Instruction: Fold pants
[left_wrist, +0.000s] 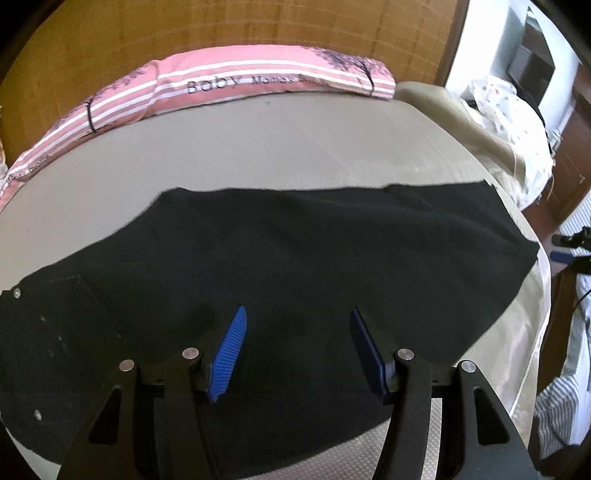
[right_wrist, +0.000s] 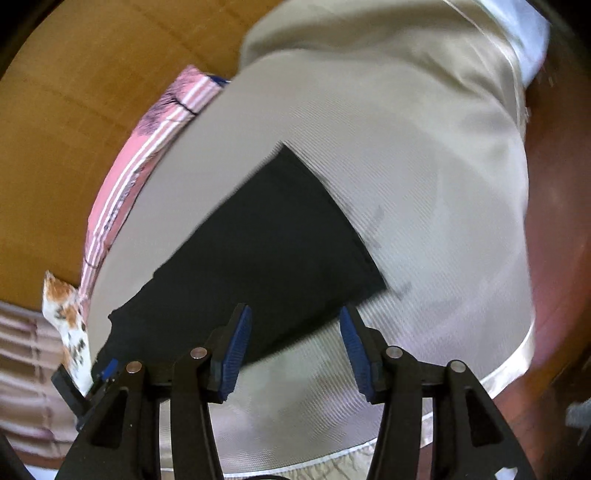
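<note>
The black pants (left_wrist: 295, 258) lie flat across the near part of the grey mat (left_wrist: 258, 147), well short of the pink striped pillow (left_wrist: 258, 81) at the mat's far edge. The left gripper (left_wrist: 297, 350) tilts steeply down over the pants near the waist end, its blue pads (left_wrist: 231, 354) set apart with only cloth beneath and nothing pinched between them. The right gripper (right_wrist: 295, 347) also points steeply down, rolled to one side, over the leg end of the pants (right_wrist: 266, 243), where the hem meets bare mat (right_wrist: 424, 184); its jaws stand partly apart, empty.
</note>
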